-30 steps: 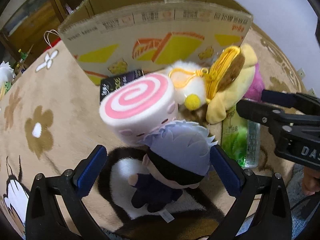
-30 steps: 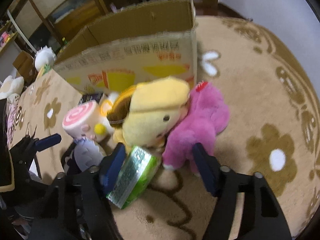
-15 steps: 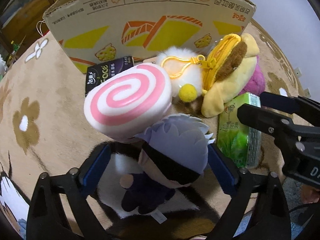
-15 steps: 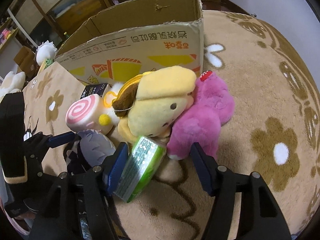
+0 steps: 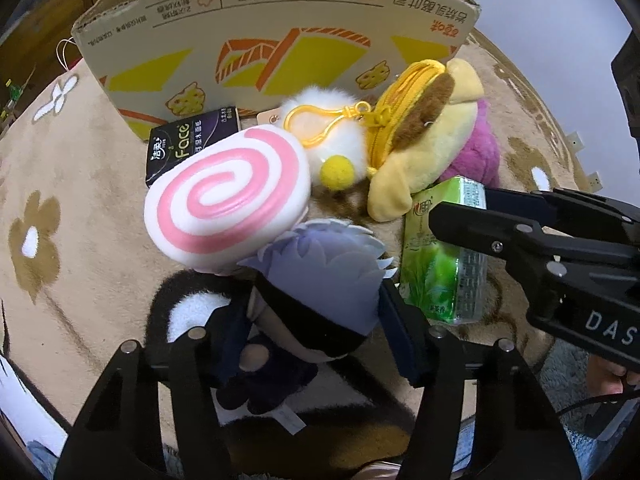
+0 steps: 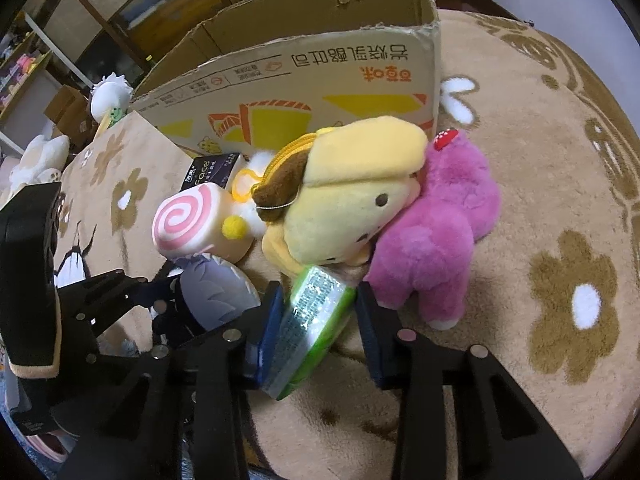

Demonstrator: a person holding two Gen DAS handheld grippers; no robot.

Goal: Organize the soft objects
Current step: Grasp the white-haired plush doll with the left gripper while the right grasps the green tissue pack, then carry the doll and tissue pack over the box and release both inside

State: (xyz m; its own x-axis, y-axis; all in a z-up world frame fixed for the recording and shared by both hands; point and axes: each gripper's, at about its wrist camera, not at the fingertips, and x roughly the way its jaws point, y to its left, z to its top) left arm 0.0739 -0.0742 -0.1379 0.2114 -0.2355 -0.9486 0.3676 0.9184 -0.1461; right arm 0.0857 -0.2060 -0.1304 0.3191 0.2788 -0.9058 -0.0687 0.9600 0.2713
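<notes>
My left gripper [image 5: 316, 328] is shut on a small doll with pale lilac hair [image 5: 320, 276] lying on the rug; the doll also shows in the right wrist view [image 6: 218, 296]. My right gripper [image 6: 316, 320] is shut on a green tissue pack [image 6: 310, 316], which also shows in the left wrist view [image 5: 440, 252]. A pink-swirl roll plush [image 5: 228, 200] leans on the doll. A white fluffy keychain [image 5: 328, 140], a yellow dog pouch [image 6: 344, 196] and a pink plush [image 6: 436, 236] lie beside it.
An open cardboard box [image 6: 320, 80] stands just behind the pile. A dark tissue pack [image 5: 188, 144] lies at its foot. The flower-pattern rug [image 6: 560, 200] spreads to the right. Shelves and other plush toys [image 6: 40, 156] sit at far left.
Both grippers moved forward and closed: the left jaws now clamp the doll, the right jaws now clamp the green tissue pack.
</notes>
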